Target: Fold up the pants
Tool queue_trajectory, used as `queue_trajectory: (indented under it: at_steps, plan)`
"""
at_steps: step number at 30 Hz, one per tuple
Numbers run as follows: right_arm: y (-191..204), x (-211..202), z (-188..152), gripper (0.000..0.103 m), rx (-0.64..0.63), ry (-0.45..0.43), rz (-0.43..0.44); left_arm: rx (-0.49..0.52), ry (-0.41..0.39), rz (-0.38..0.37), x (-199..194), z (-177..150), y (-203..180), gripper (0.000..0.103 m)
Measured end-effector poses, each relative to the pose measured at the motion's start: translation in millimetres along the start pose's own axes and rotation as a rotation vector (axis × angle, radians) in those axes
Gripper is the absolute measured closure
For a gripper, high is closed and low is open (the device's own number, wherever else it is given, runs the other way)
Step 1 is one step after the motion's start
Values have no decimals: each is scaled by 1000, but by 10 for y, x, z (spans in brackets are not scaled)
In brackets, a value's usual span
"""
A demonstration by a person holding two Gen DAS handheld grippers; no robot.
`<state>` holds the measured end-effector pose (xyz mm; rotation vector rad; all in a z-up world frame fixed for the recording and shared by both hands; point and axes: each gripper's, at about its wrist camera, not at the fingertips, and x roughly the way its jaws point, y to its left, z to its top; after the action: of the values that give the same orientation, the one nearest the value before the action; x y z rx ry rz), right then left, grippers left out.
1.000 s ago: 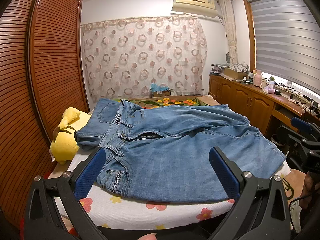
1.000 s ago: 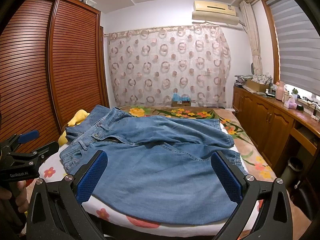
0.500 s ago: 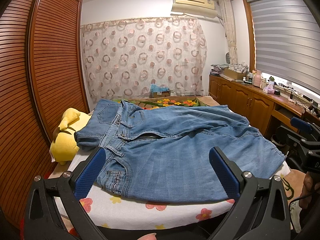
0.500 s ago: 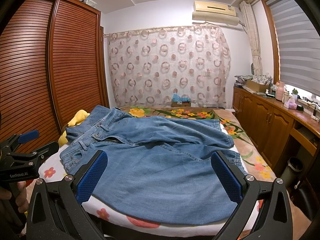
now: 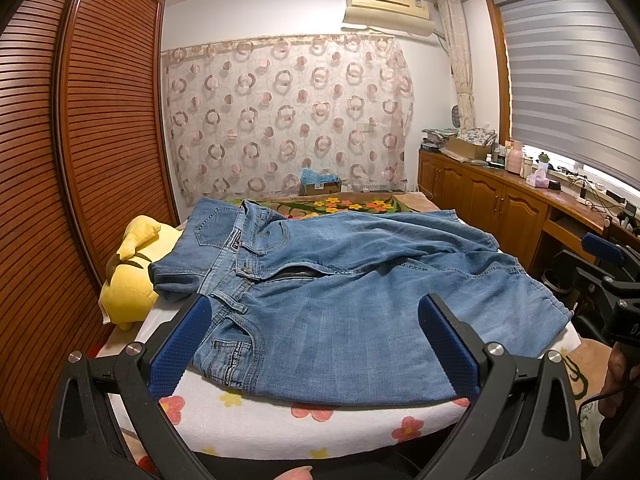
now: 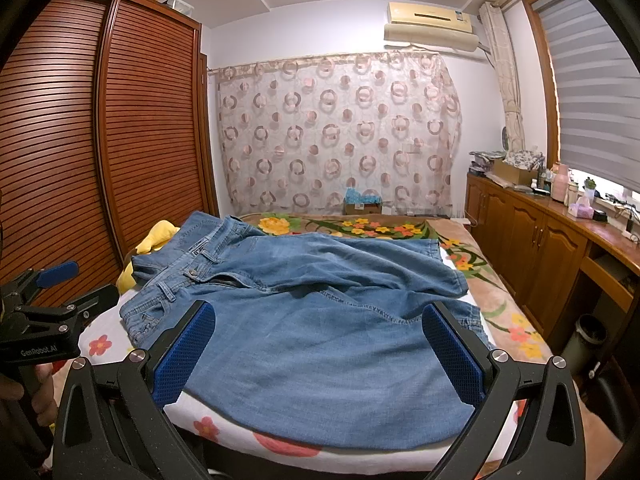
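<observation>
Two blue-padded fingers of the left gripper point(image 5: 314, 344) are seen spread wide apart in the left wrist view, with nothing held between them, just short of the near edge of a bed point(image 5: 280, 424) covered by a white sheet printed with flowers. Blue jeans point(image 5: 340, 300) are laid across that sheet, waistband to the left and legs to the right, the fly partly unzipped. A yellow plush toy point(image 5: 128, 280) is tucked beside the waistband, against a slatted wooden wardrobe point(image 5: 100, 140). A circle-patterned curtain point(image 5: 288, 120) is hung on the far wall under an air conditioner point(image 5: 386, 4). Wooden cabinets point(image 5: 500, 208) are lined under a blinded window on the right, where the right gripper point(image 5: 608, 276) is partly shown.

From the right wrist view, the right gripper point(image 6: 320, 352) is likewise shown released, its pads over the near leg of the jeans point(image 6: 320, 320). The left gripper point(image 6: 44, 320) is seen at the left edge, held by a hand point(image 6: 24, 396); its jaws cannot be judged there. A floral blanket point(image 6: 360, 228) is spread over the far part of the bed.
</observation>
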<state>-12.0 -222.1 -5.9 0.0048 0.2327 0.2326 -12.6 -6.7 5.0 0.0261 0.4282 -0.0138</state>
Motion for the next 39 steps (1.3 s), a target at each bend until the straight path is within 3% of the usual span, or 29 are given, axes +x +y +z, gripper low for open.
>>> queue_trajectory:
  at_steps: [8, 16, 22, 36, 39]
  plan:
    - [-5, -3, -5, 0, 1, 3, 1, -4, 10, -12, -14, 44, -43, 0]
    - [-60, 77, -35, 0, 1, 37, 0, -2, 82, -15, 203, -64, 54, 0]
    - [-125, 183, -23, 0, -10, 70, -15, -19, 145, -17, 437, -222, 307, 0]
    - [-251, 334, 64, 0, -17, 149, -81, -84, 181, 16, 678, -387, 1012, 0]
    - [-263, 361, 71, 0, -16, 167, -98, -117, 182, 22, 715, -423, 1187, 9]
